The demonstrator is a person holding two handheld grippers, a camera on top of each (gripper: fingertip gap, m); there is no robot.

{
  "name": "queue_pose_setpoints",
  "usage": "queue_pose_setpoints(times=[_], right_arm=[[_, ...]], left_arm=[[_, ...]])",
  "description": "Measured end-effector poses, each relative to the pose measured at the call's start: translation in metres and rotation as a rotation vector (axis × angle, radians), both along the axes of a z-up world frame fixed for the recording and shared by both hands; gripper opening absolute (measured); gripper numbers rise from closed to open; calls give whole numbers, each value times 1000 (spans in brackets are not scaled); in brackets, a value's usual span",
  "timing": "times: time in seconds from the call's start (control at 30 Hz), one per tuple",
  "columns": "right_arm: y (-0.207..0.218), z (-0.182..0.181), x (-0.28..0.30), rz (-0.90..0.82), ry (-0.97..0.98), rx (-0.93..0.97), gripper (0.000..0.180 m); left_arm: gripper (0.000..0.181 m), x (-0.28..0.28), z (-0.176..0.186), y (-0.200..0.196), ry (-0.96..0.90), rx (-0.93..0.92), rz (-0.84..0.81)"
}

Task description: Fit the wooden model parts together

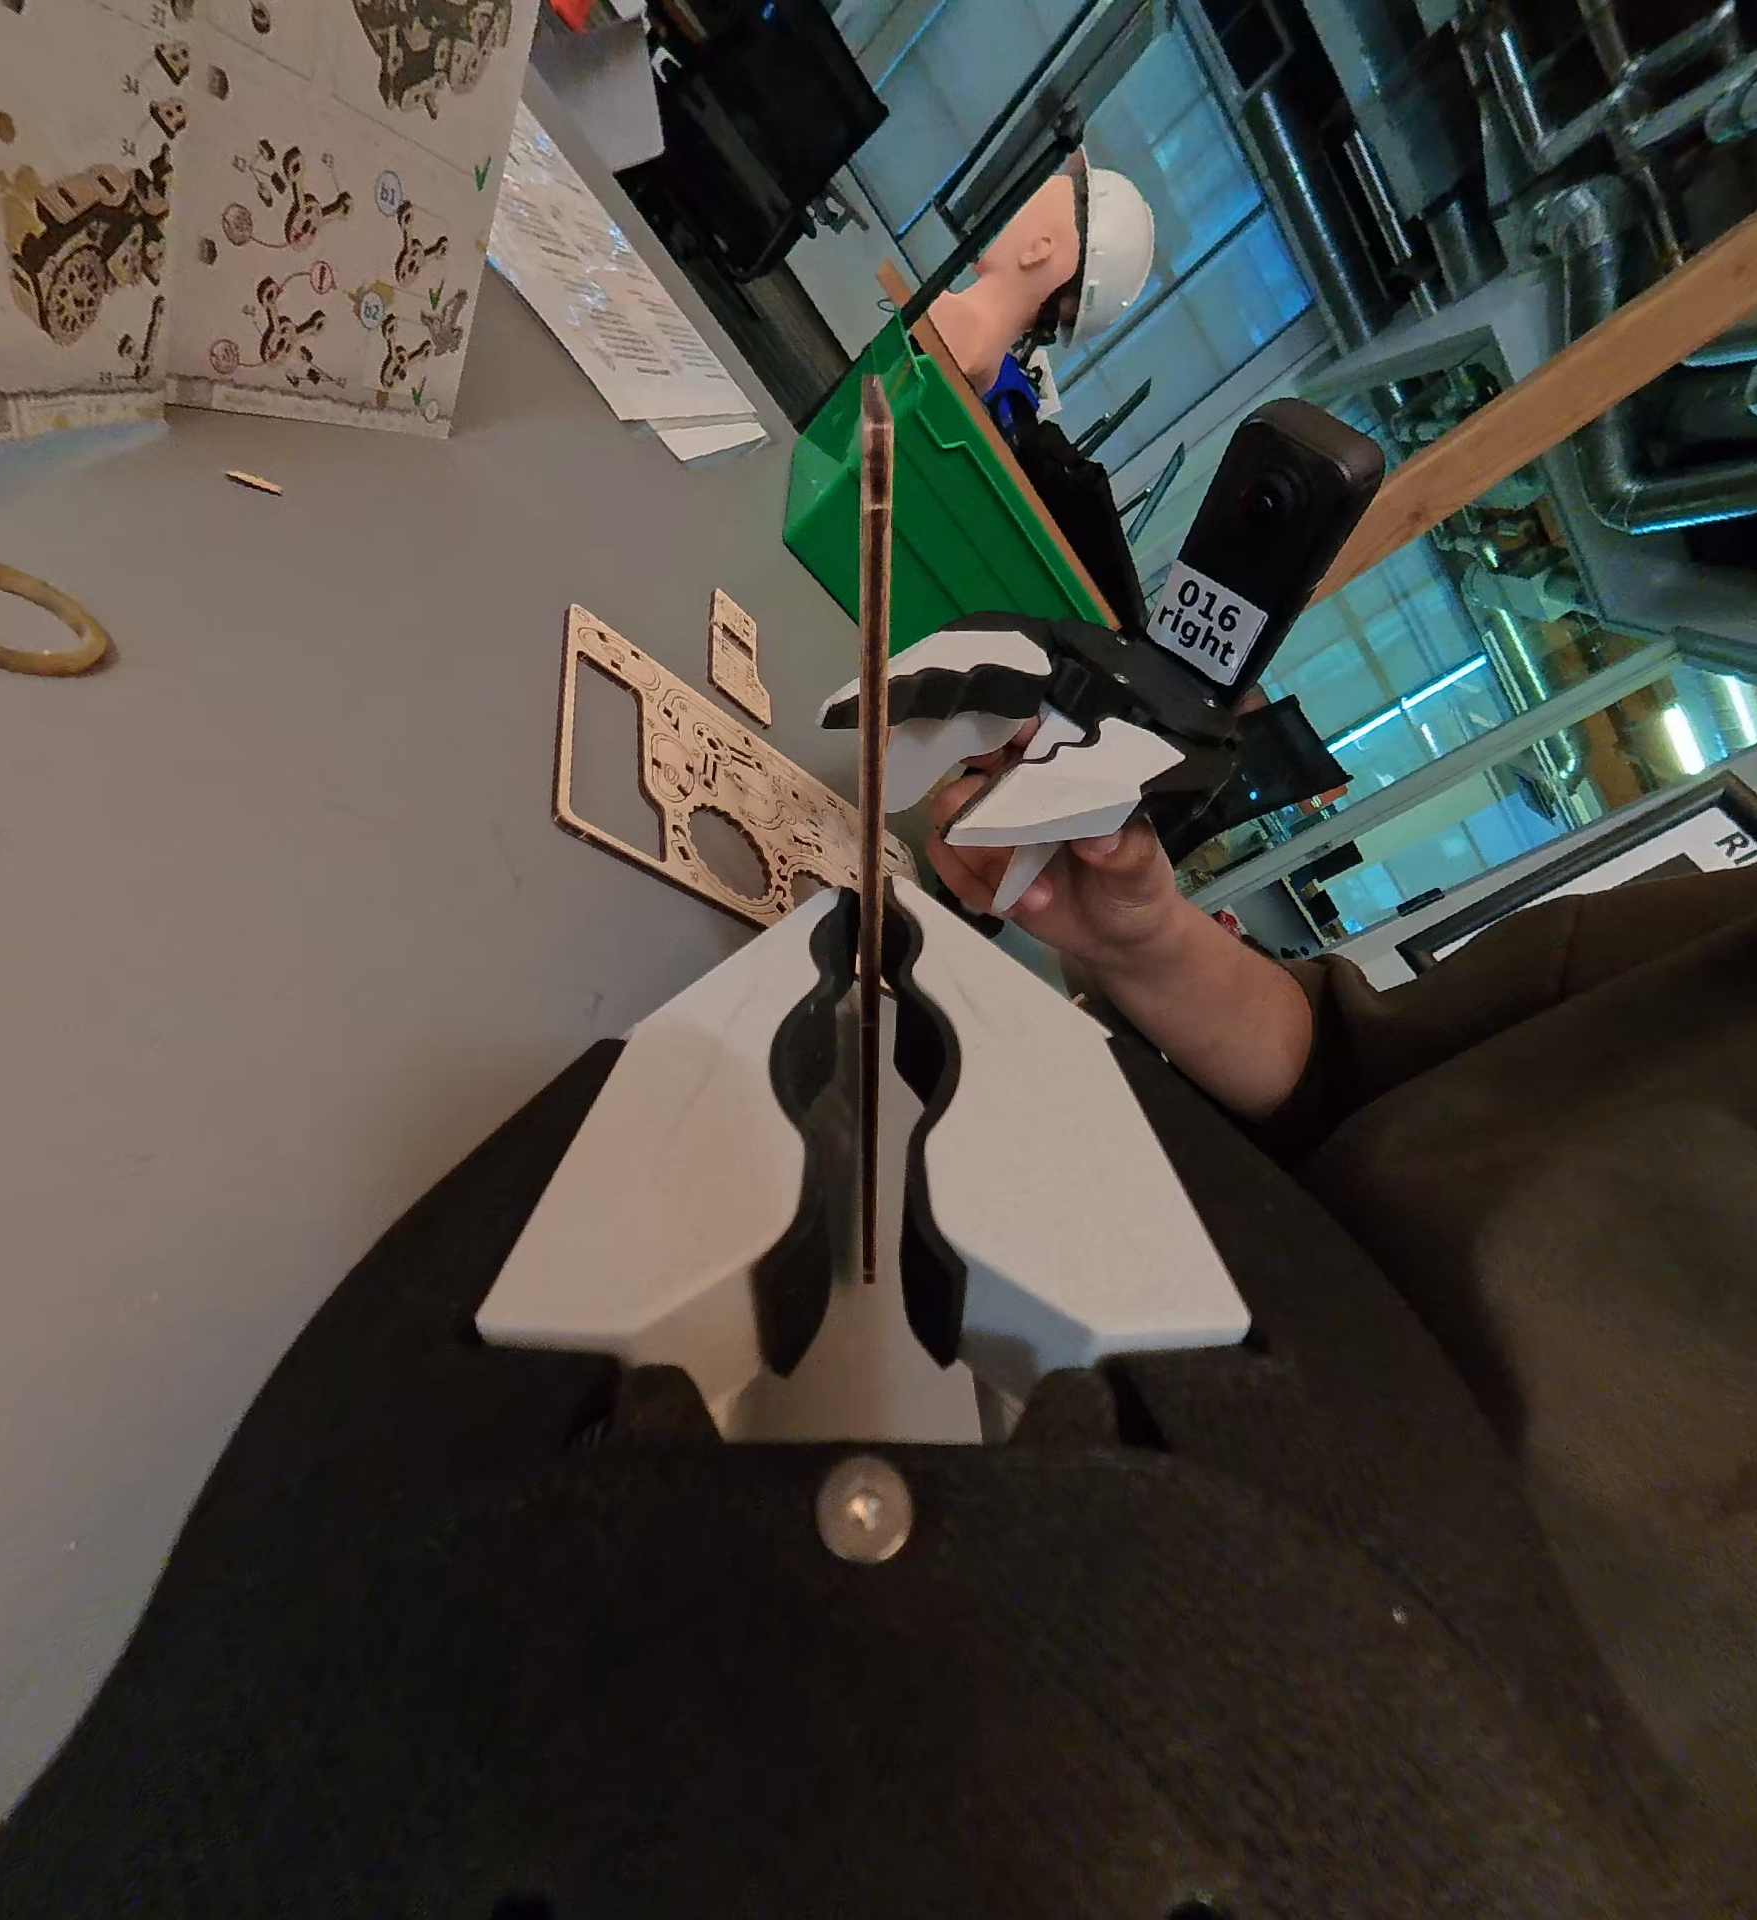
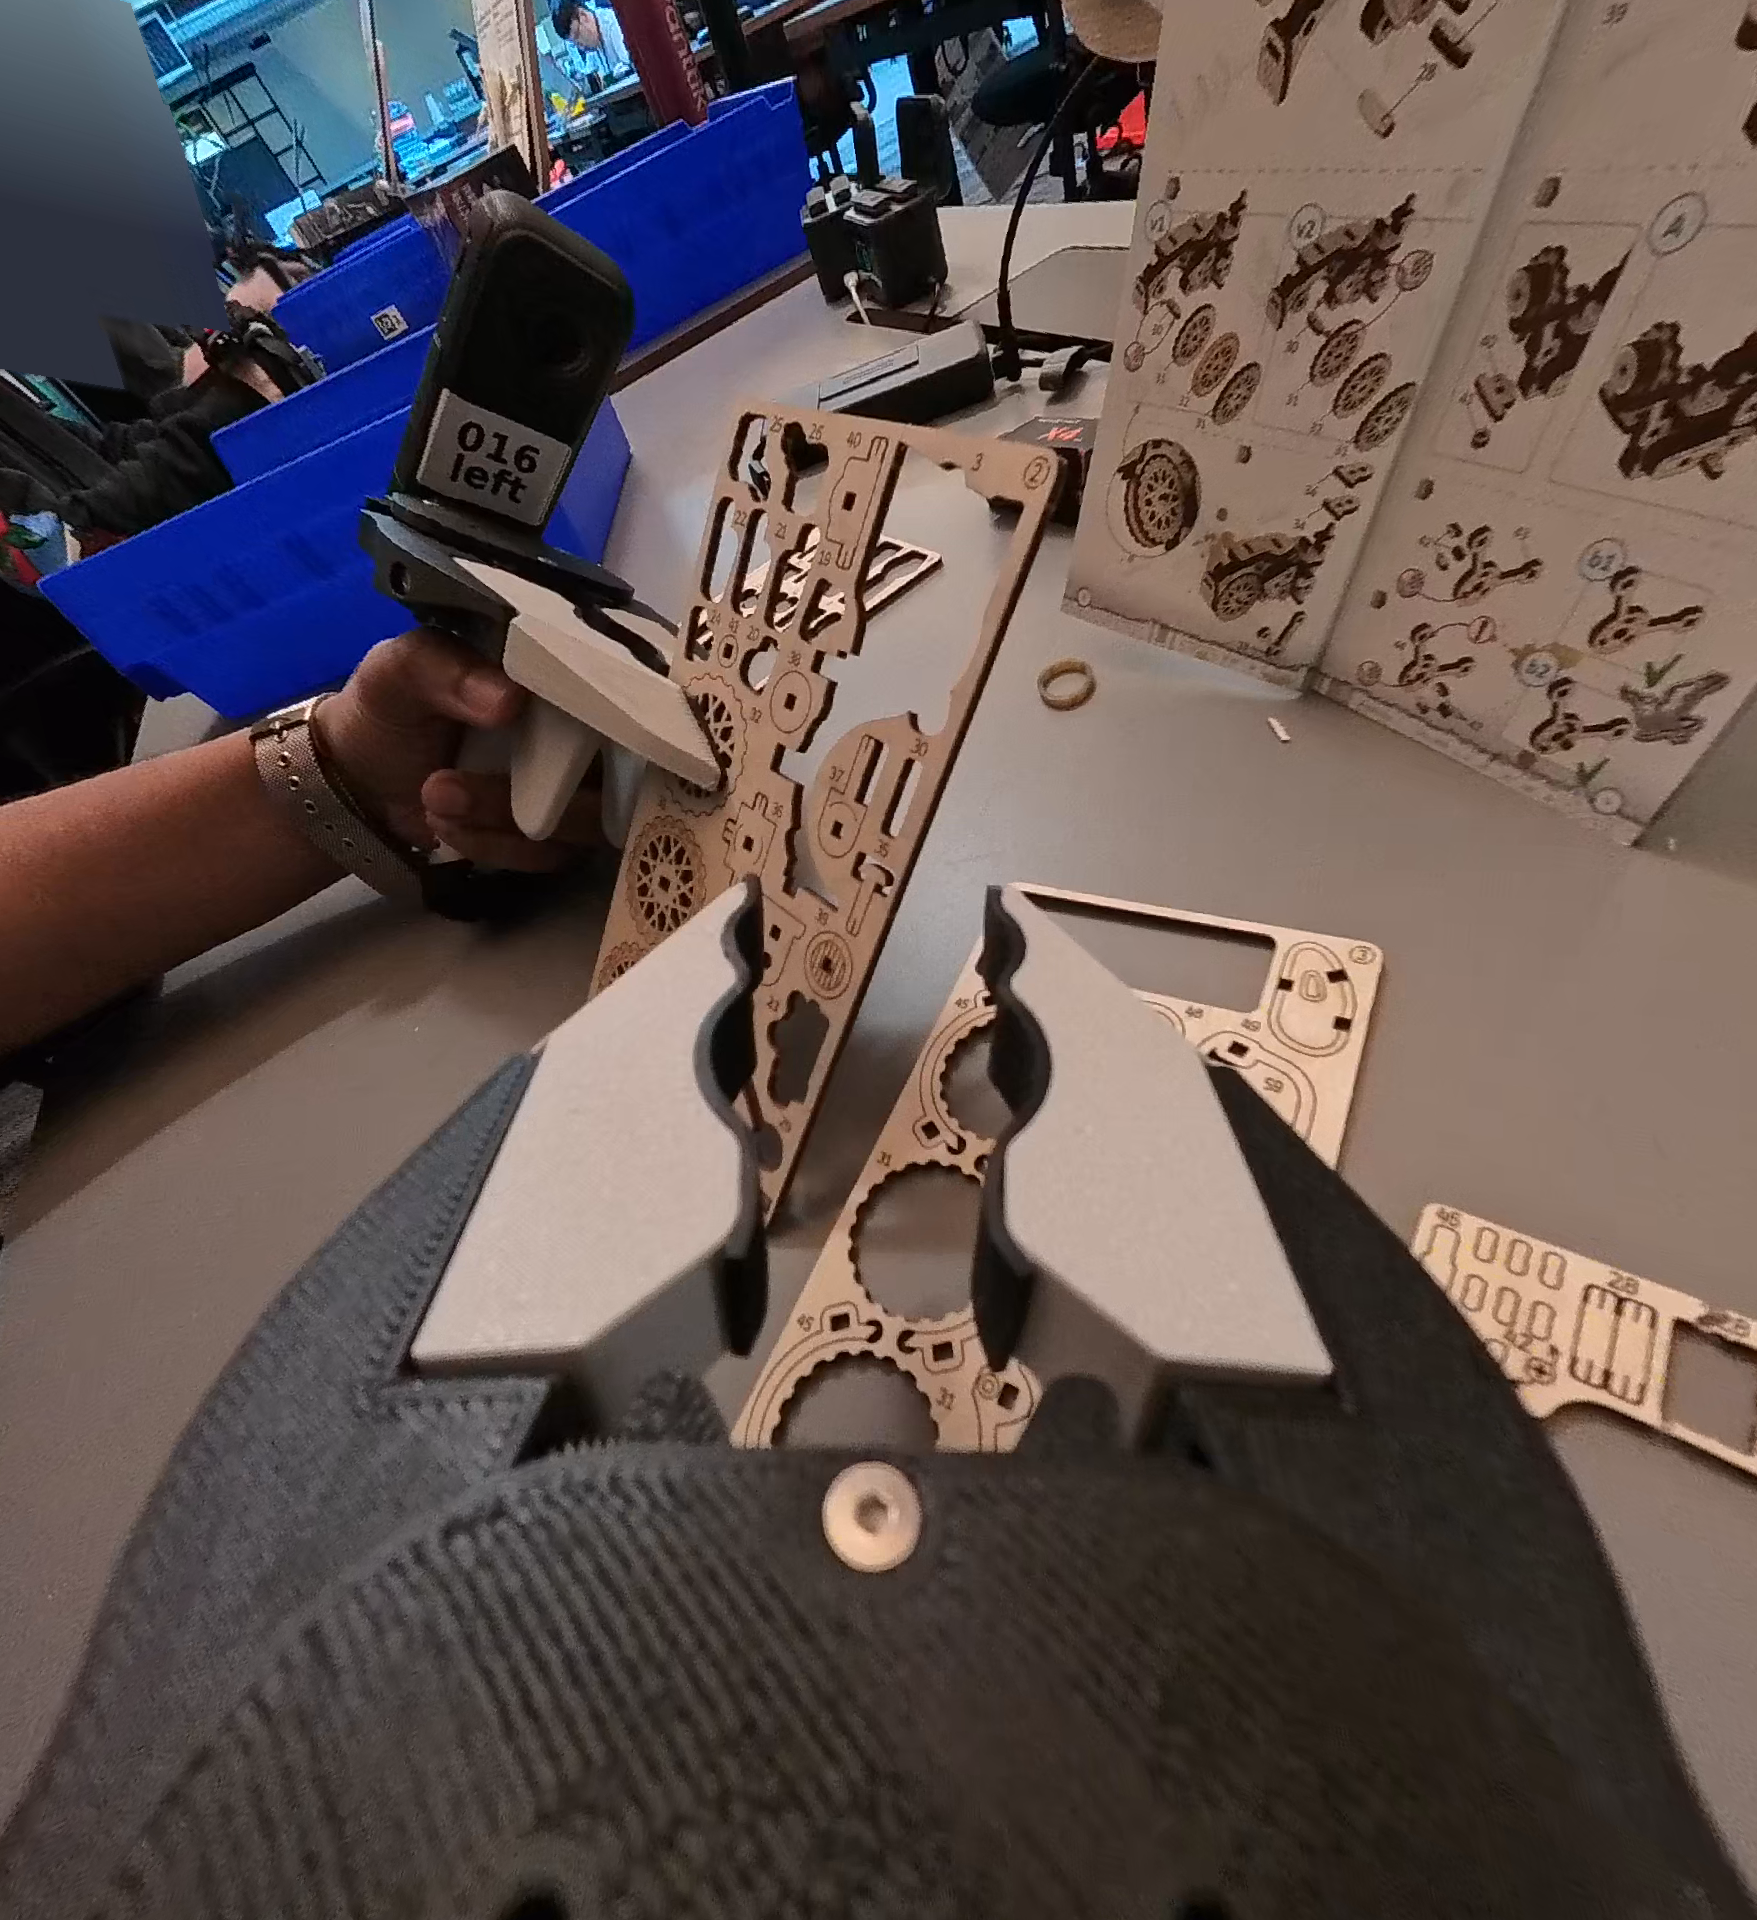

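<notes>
Wooden parts sheet (image 2: 832, 727) stands on its lower edge on the grey tabletop (image 2: 1217, 790), leaning a little, many of its pieces already punched out. Around it the surface has room — a second sheet (image 2: 1258, 997) lies flat just beside its foot, a third (image 2: 1622, 1340) farther to the right, and a small wooden ring (image 2: 1066, 684) sits well apart near the propped instruction pages (image 2: 1456, 416). Blue bins (image 2: 261, 582) close off the far left side; a green bin (image 1: 915, 520) stands beyond the sheets in the left wrist view.

Left tool (image 1: 869, 935) is closed on the upright sheet's edge, both dark pads pressed to the thin board. Right tool (image 2: 869, 935) is wide open and holds nothing — its left finger (image 2: 635, 1091) is just in front of the standing sheet's lower half, though contact cannot be told.
</notes>
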State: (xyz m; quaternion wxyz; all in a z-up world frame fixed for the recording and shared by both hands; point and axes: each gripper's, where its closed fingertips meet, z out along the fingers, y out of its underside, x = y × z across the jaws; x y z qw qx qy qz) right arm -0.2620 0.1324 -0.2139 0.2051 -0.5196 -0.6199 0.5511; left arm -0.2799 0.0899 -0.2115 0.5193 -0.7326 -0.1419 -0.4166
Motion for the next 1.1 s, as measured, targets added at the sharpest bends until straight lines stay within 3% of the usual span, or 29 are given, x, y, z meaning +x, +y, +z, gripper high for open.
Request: queue_pose_setpoints(times=[1.1], right_arm=[[-3,-3,0,8,-10,16,40]], left_arm=[[0,-1,-2,1,-19,-13,3]])
